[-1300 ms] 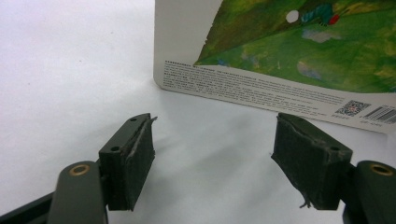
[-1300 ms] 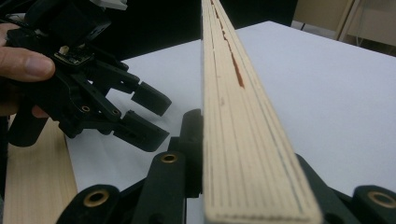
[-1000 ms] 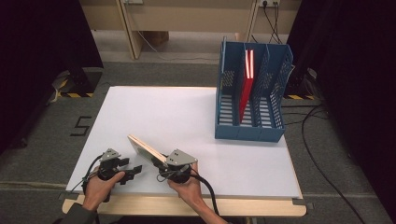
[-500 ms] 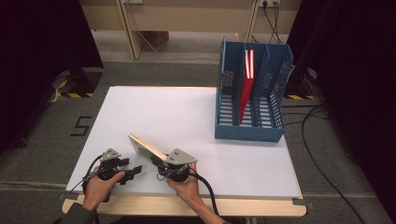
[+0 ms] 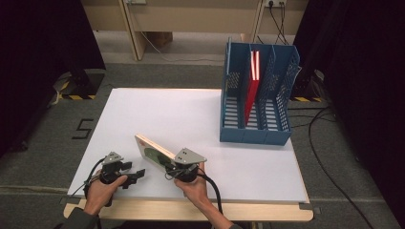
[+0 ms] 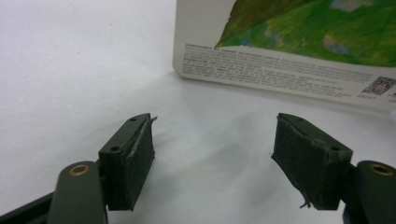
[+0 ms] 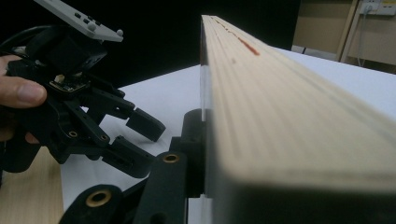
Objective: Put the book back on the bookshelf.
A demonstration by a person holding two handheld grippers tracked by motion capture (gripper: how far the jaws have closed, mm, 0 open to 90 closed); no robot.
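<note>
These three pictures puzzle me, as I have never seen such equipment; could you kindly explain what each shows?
A person sits at a white table with a hand-held two-finger tool in each hand. The high view looks down from above; the other two come from cameras riding on each tool. The right gripper, whose fingers have just been closing, clamps a thick book with a green leaf cover, tilted up on its edge. The left gripper is open and empty beside the book. At the far right stands a blue mesh file rack holding a red folder.

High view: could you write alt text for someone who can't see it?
A person's right gripper clamps a book, tilted up off a white table. The left gripper rests open beside it, and a blue file rack holding a red book stands far right.
</note>
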